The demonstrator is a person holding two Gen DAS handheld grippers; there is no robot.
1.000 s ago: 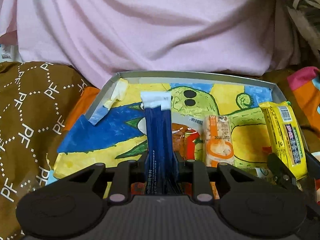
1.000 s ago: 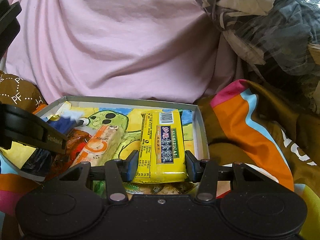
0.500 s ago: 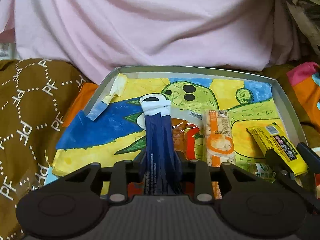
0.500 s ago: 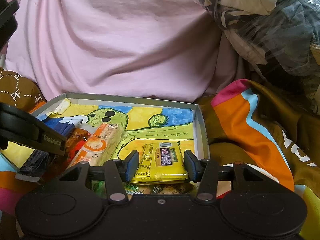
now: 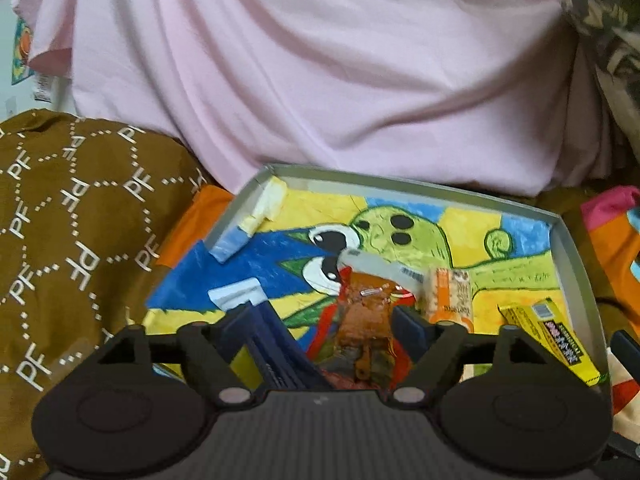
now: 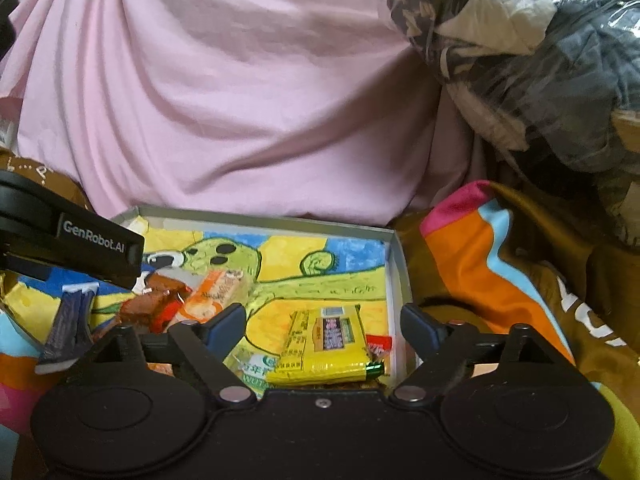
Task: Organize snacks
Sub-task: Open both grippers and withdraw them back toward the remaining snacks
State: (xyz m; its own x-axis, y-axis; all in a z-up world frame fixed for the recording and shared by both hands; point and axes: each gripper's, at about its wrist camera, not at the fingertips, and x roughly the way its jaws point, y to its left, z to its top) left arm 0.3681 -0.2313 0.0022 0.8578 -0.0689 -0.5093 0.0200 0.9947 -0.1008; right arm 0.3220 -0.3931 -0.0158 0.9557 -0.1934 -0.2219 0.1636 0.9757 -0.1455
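Note:
A shallow grey box [image 5: 568,248] [image 6: 396,264] with a bright cartoon drawing inside holds the snacks. My left gripper [image 5: 320,324] is open; the dark blue packet [image 5: 272,344] [image 6: 68,324] lies loose by its left finger, beside a brown-orange packet [image 5: 364,320] and an orange-white bar [image 5: 450,296] [image 6: 212,292]. My right gripper [image 6: 322,322] is open above the yellow packet [image 6: 324,344] [image 5: 556,340], which lies flat at the box's near right corner.
Pink cloth [image 5: 320,80] rises behind the box. Brown patterned fabric [image 5: 72,220] lies to the left, and an orange, blue and brown blanket [image 6: 500,272] to the right. A plastic-wrapped bundle [image 6: 540,60] sits at the back right. Green and red wrappers [image 6: 256,364] lie under the yellow packet.
Both grippers opened. The left let go of the dark blue packet, which now lies in the box. The right let go of the yellow packet after lowering it flat.

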